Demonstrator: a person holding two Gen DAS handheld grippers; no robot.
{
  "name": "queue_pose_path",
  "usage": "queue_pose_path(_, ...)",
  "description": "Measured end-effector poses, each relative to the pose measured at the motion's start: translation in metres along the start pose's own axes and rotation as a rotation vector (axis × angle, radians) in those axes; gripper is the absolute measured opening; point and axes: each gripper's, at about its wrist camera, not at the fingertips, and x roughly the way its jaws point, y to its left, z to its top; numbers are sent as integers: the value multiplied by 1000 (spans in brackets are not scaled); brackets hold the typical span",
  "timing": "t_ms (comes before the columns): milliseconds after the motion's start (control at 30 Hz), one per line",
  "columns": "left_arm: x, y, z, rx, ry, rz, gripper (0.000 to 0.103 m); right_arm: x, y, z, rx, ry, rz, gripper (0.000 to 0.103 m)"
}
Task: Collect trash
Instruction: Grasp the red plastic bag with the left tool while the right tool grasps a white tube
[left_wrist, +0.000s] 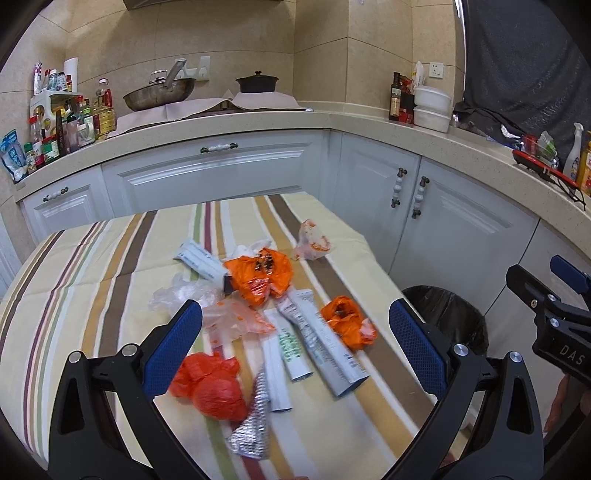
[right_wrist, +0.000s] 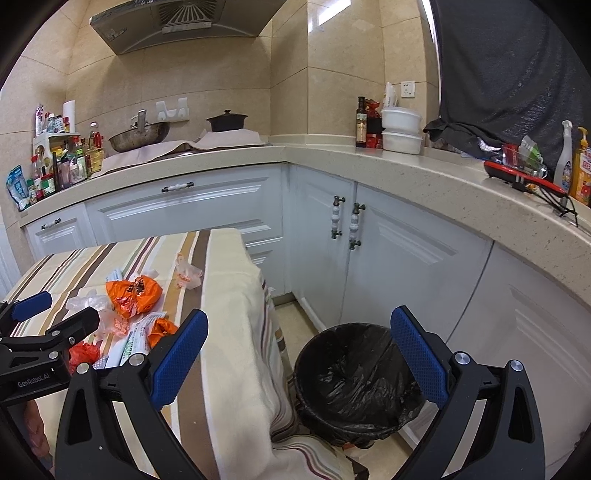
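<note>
Trash lies scattered on the striped tablecloth (left_wrist: 92, 258): a big orange bag (left_wrist: 258, 280), a small orange bag (left_wrist: 345, 321), a red crumpled bag (left_wrist: 212, 384), clear plastic bags (left_wrist: 184, 295), white tubes (left_wrist: 317, 339) and a foil pack (left_wrist: 255, 417). My left gripper (left_wrist: 295, 347) hangs open above this pile, nothing between its pads. My right gripper (right_wrist: 299, 358) is open and empty over the table's right edge, looking down at the black-lined bin (right_wrist: 354, 380) on the floor. The right gripper (left_wrist: 550, 295) shows at the left wrist view's right edge.
White cabinets (right_wrist: 406, 266) and an L-shaped counter (right_wrist: 424, 177) surround the table. The counter holds a wok (left_wrist: 159, 94), a black pot (left_wrist: 257, 82), bottles (left_wrist: 55, 125) and white tubs (left_wrist: 432, 107). Another clear bag (left_wrist: 312, 242) lies near the table's far right edge.
</note>
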Motion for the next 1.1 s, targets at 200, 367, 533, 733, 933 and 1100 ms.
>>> queue_pose_path(200,-5,40,-13,-33,23,87,99,18,24,-12,-17,51,106,96)
queue_pose_path(367,-10,77,-27,-69,49,150,99,30,51,-24,-43,87,216,96)
queue_pose_path(533,-14,104,-42,-102,84,201,99,38,75,-35,-73,126,293,97)
queue_pose_path(733,-15,116,-56,-128,123,204,99,41,92,-43,-98,136,329,96)
queue_pose_path(933,-11,117,-61,-140,138,178,98,47,98,-49,-110,158,343,96)
queue_pose_path(1100,-7,111,-60,-139,139,140,98,50,104,-52,-135,168,349,93)
